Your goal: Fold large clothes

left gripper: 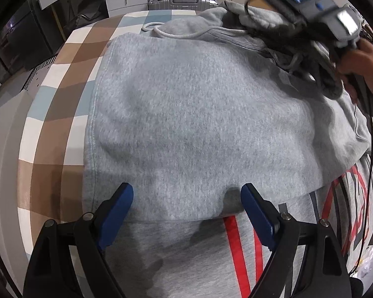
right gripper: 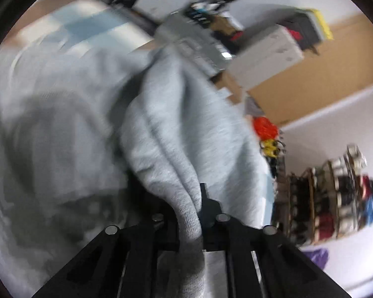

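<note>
- Two grippers work one grey hoodie (left gripper: 186,114), which lies spread on a checked bedcover (left gripper: 62,79) with its hood and drawcord (left gripper: 161,33) at the far end from the left wrist camera.
- Left gripper (left gripper: 186,213) hangs over the near edge of a folded grey panel, its blue pads (left gripper: 116,218) spread wide and clamping nothing; the cloth lies under and between them, and whether the tips touch it is hard to tell.
- Right gripper (right gripper: 200,213) is clamped tight on a bunched ridge of the hoodie's fabric, which rises away from the jaws in long folds; the picture is blurred.
- From the left wrist view, the right gripper and the person's hand (left gripper: 360,69) sit at the far right, up by the hood end, well apart from the left gripper.
- Long axis of the garment runs from the left gripper away toward the hood, so the pinched cloth, probably a sleeve or side, likely needs carrying across that axis onto the body.
- A printed red-striped part (left gripper: 238,253) shows beneath the folded panel near the left jaws.
</note>
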The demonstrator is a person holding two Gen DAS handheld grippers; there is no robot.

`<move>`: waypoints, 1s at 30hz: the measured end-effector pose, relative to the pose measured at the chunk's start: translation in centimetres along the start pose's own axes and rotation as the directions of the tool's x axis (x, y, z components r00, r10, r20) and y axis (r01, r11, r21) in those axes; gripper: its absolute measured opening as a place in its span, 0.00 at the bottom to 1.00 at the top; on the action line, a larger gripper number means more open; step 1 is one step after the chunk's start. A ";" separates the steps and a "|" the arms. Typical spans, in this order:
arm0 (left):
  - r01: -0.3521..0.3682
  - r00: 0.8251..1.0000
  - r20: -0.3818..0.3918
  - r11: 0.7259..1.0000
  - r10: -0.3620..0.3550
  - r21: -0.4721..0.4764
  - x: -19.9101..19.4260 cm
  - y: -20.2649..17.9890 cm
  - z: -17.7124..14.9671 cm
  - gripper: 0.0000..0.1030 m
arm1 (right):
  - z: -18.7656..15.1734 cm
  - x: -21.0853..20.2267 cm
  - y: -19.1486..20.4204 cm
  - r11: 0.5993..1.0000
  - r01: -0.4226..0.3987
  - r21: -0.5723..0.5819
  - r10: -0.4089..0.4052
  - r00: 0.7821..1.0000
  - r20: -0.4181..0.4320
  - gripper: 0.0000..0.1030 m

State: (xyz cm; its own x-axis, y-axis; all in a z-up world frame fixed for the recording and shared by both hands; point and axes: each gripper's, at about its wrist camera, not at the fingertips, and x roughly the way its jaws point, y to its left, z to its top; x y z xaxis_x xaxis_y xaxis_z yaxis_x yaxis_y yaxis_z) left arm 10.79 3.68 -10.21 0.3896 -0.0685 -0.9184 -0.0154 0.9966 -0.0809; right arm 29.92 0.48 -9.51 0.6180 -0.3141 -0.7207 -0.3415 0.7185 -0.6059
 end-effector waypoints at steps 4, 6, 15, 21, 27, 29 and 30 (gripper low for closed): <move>-0.003 1.000 0.008 1.000 0.004 -0.004 0.1 0.1 0.3 0.83 | 1.7 -5.6 -5.0 0.983 -0.027 0.181 -0.017 0.972 0.233 0.09; 0.031 0.999 0.027 1.000 -0.031 -0.003 -0.4 0.1 0.3 0.83 | 2.1 -9.1 -7.0 0.973 -0.041 0.229 -0.040 0.941 0.336 0.08; 0.023 0.933 0.359 1.000 -0.020 -0.003 -6.9 -0.1 2.4 0.83 | 2.0 -19.0 -7.4 0.998 -0.045 0.034 0.017 0.813 0.582 0.08; 0.074 0.938 0.344 0.995 -0.048 -0.064 -9.2 0.3 8.7 0.83 | 0.6 -21.1 -8.0 0.995 -0.103 -0.020 0.093 0.785 0.613 0.08; 0.137 0.947 0.311 0.978 -0.083 -0.156 -8.5 1.3 9.0 0.83 | -4.9 -24.8 -7.4 0.987 -0.140 -0.073 0.153 0.727 0.669 0.08; 0.155 0.956 0.279 0.966 -0.093 -0.206 -7.4 2.0 8.1 0.83 | -7.9 -25.6 -6.2 0.982 -0.162 -0.097 0.185 0.713 0.676 0.08; 0.174 0.960 0.255 0.958 -0.114 -0.227 -6.7 2.2 7.6 0.83 | -9.6 -25.8 -5.2 0.978 -0.178 -0.112 0.207 0.713 0.670 0.08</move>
State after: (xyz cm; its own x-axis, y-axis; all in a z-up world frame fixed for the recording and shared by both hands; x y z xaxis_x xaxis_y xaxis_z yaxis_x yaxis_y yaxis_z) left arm 15.11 6.72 -1.32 0.6104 -0.1677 -0.7741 -0.1562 0.9327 -0.3252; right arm 8.96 -1.15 9.03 0.8444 0.3400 -0.4140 -0.5233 0.6889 -0.5016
